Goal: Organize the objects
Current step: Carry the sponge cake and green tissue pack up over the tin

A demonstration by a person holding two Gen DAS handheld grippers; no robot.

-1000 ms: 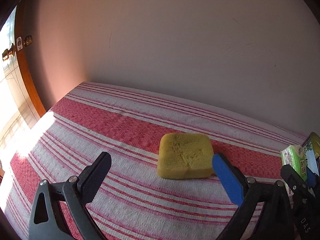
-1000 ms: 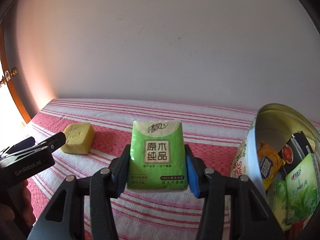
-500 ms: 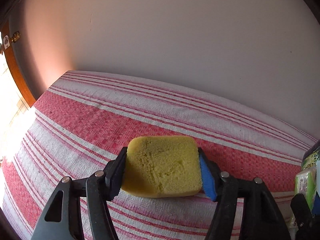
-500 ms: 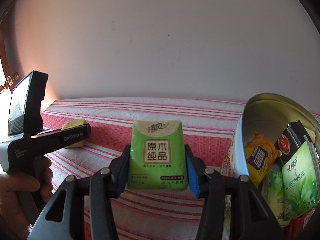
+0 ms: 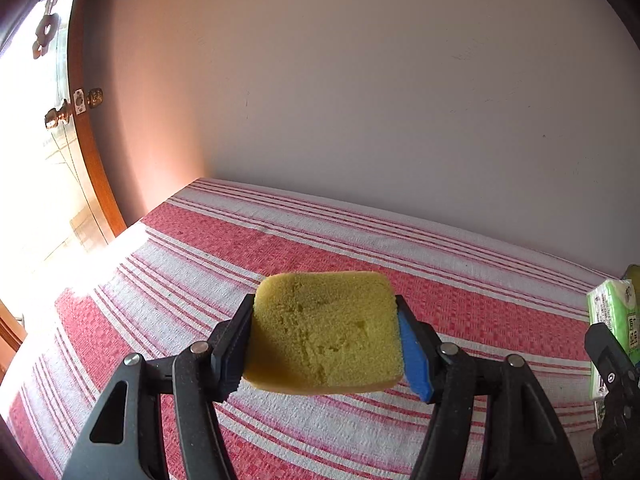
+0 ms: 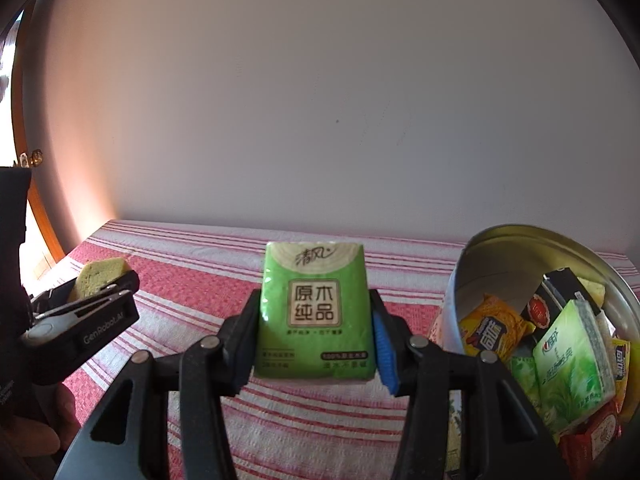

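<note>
Daylight glare at left, sharp, fisheye-curved edges

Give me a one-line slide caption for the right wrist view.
Right gripper holds a green tissue pack above the red-striped cloth, beside a round metal tin of packets; left gripper holds a yellow sponge.

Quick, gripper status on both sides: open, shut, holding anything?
Left gripper: shut on the sponge, lifted clear of the cloth.
Right gripper: shut on the tissue pack.

Sponge is porous, rough foam; tablecloth is coarse woven cloth. Tin is shiny metal inside, tissue pack in glossy plastic wrap.
</note>
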